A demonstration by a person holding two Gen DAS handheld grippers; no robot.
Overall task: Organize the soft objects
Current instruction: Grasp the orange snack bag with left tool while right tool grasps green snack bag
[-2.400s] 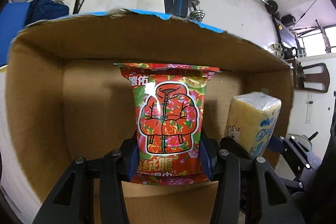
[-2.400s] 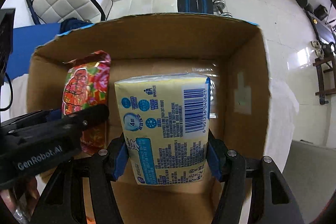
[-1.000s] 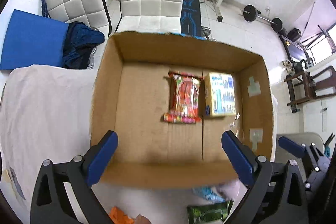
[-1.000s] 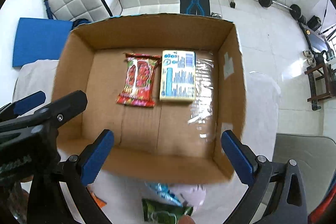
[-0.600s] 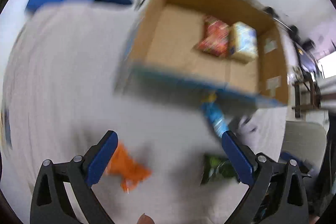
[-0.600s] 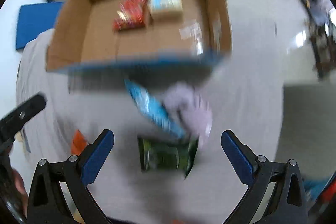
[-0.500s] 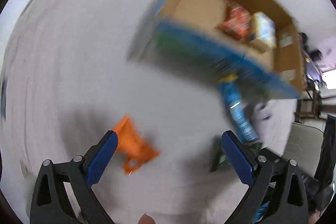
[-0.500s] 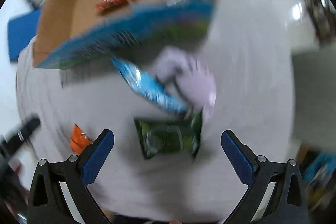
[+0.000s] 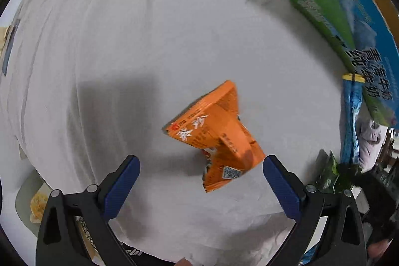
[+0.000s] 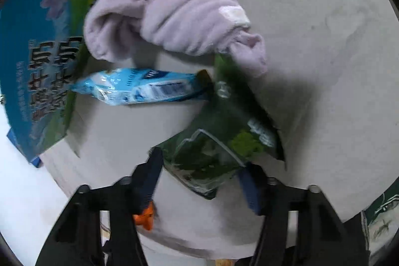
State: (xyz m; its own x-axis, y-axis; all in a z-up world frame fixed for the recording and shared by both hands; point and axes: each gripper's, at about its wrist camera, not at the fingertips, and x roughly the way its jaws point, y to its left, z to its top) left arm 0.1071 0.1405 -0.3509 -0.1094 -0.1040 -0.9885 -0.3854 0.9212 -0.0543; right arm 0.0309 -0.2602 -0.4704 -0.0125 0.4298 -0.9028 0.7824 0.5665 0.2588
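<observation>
In the left wrist view an orange packet (image 9: 214, 138) lies crumpled on the white cloth. My left gripper (image 9: 200, 178) is open, its blue pads either side of the packet's near end and not touching it. In the right wrist view a dark green packet (image 10: 219, 141) lies on the cloth with its near end between the pads of my right gripper (image 10: 202, 173); the jaws stand partly closed around it and I cannot tell if they grip. Beyond it lie a light blue packet (image 10: 142, 89) and a lilac towel (image 10: 174, 24).
The cardboard box's printed blue-green outer wall (image 9: 349, 24) stands at the right in the left wrist view and at the left in the right wrist view (image 10: 45, 54). The blue packet (image 9: 351, 116) and the green packet (image 9: 329, 178) lie against it. The table edge is close below.
Both grippers have left the box, where the red and yellow packs now lie, and dropped to the cloth. The left is over the orange packet; the right has narrowed around the green one.
</observation>
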